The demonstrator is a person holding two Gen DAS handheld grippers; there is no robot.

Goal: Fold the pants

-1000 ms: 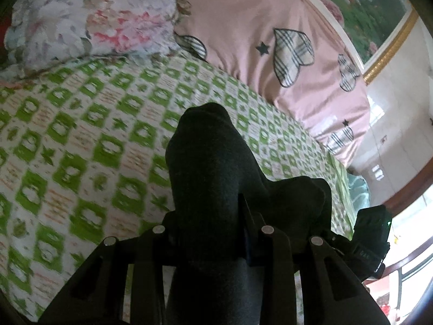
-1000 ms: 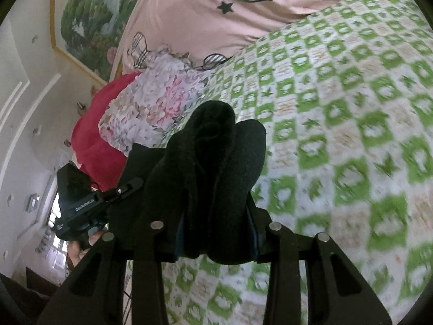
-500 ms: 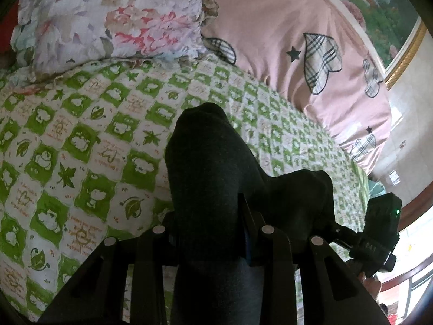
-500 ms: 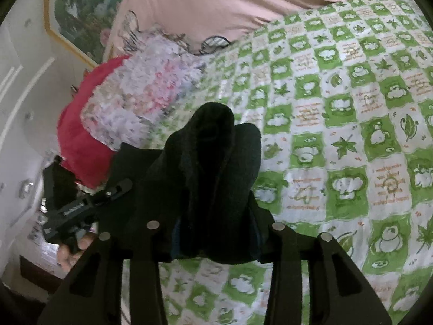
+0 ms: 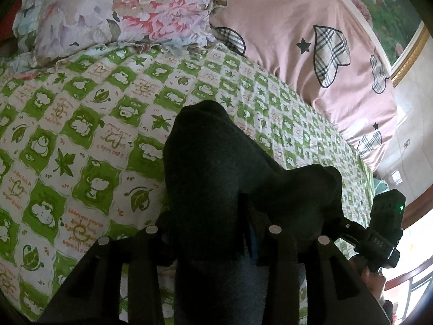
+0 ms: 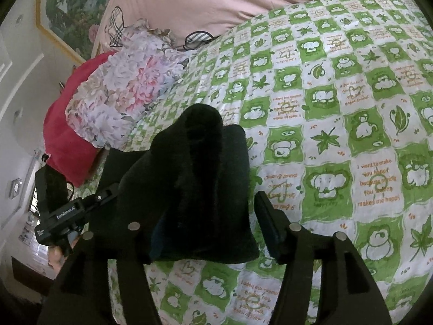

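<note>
- Left wrist view, upper left: a floral-printed frilled pillow (image 5: 116, 13) lies on the green-and-white checked cartoon bedsheet (image 5: 81, 135).
- Centre of that view: the dark charcoal fabric pants (image 5: 216, 168) rise in a bunched hump between the fingers of the black left gripper (image 5: 211, 233). Its jaws are opening, with the cloth between them; whether the pads press on it is hidden by the fabric.
- Upper right: a pink duvet with plaid hearts (image 5: 297, 27).
- Lower right: the black right gripper (image 5: 384, 233).
- Right wrist view, lower centre: its jaws are opening around the pants; the right finger (image 6: 268, 224) stands clear of the cloth, so the grip is released.
</note>
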